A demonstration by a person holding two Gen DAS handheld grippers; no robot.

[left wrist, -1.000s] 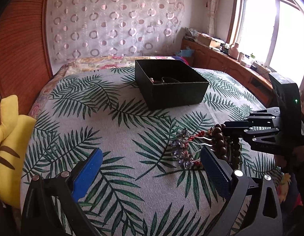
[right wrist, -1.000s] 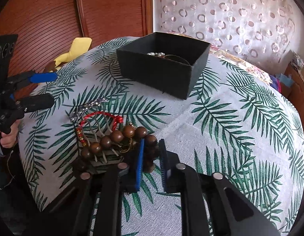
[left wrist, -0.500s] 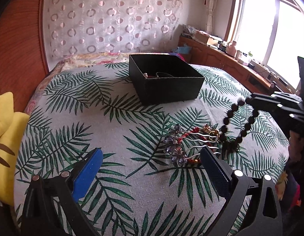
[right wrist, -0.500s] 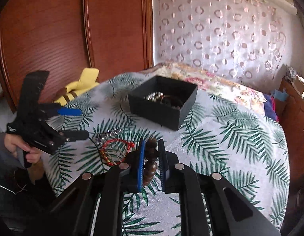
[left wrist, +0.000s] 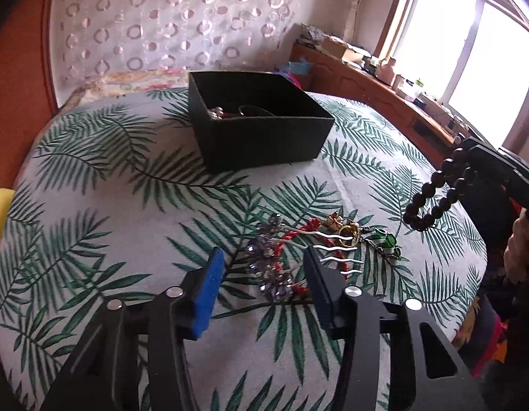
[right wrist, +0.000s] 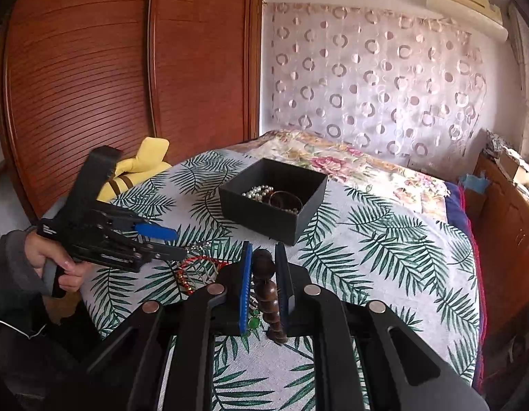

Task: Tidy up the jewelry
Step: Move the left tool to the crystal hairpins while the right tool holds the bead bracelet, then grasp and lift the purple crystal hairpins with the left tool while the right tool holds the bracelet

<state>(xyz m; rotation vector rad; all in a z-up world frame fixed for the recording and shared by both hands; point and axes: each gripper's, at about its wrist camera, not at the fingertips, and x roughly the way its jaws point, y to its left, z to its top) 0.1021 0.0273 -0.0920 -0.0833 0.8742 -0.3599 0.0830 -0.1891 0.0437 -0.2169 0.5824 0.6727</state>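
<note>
Bed (left wrist: 134, 205), covered with a palm-leaf print spread, fills the centre and lower part of both views; a wooden wardrobe (right wrist: 110, 68) occupies the upper left of the right wrist view, and a circle-patterned curtain (left wrist: 168, 24) hangs along the top of the left wrist view.

Black box (left wrist: 261, 126), open-topped, sits on the bed at upper centre of the left wrist view; in the right wrist view it appears at centre (right wrist: 274, 202) and contains a string of pearls (right wrist: 257, 191) and a dark bangle (right wrist: 286, 200).

Yellow plush toy (right wrist: 137, 171) lies at the edge of the bed, left of centre in the right wrist view.

Left tool (left wrist: 264, 281), lower centre of its own view, has its jaws set wide apart and grips nothing; it hovers just above a loose pile of jewelry (left wrist: 319, 246) lying on the spread, which includes a purple crystal hairpin (left wrist: 269, 267), red cord and a green-stoned piece (left wrist: 384, 238). The person's hand (right wrist: 52, 260) holds it at the left edge of the right wrist view.

Right tool (right wrist: 263, 260), lower centre of its own view, is closed narrowly on a wooden bead bracelet (right wrist: 264, 281), which hangs clear of the bed between the pads. In the left wrist view the bracelet (left wrist: 432, 198) dangles at the right edge, above and to the right of the pile.
</note>
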